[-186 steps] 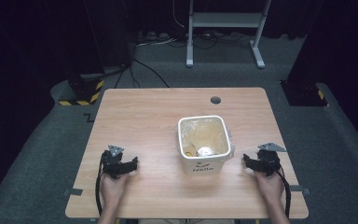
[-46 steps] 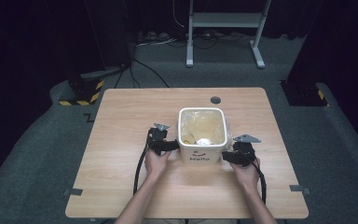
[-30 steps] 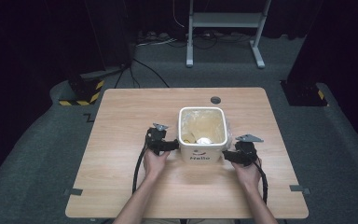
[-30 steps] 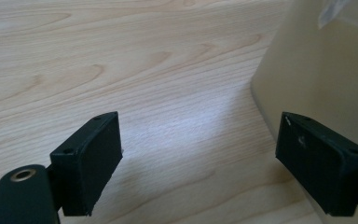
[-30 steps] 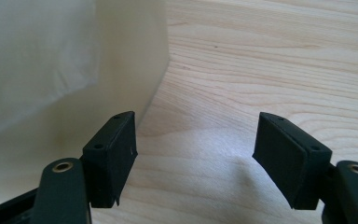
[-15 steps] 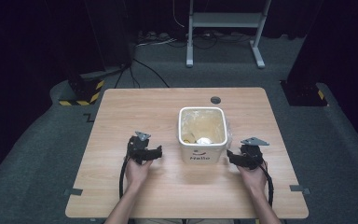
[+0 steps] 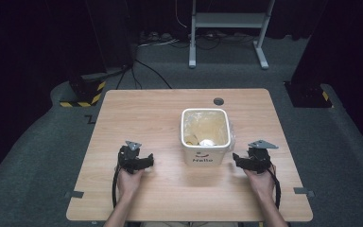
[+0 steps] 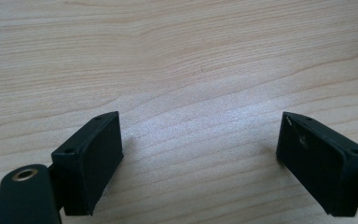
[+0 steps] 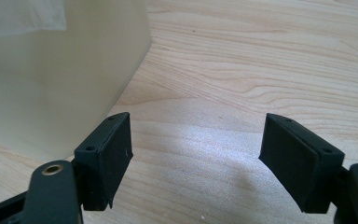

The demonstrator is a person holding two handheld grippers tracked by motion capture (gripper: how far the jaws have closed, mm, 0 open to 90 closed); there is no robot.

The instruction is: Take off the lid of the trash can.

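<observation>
One white bin (image 7: 205,142) stands mid-counter (image 7: 137,109) between two tools. The left tool (image 7: 147,162) and the right tool (image 7: 237,159), which has just been opening, both gape wide, holding nothing.

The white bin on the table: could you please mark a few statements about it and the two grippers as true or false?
1. The white bin stands upright on the wooden table. True.
2. The left gripper clamps the bin's wall. False: it is apart from the bin, jaws open over bare wood.
3. The right gripper is open with nothing between its jaws. True.
4. The bin is empty. False: a pale liner and some scraps show inside.
</observation>
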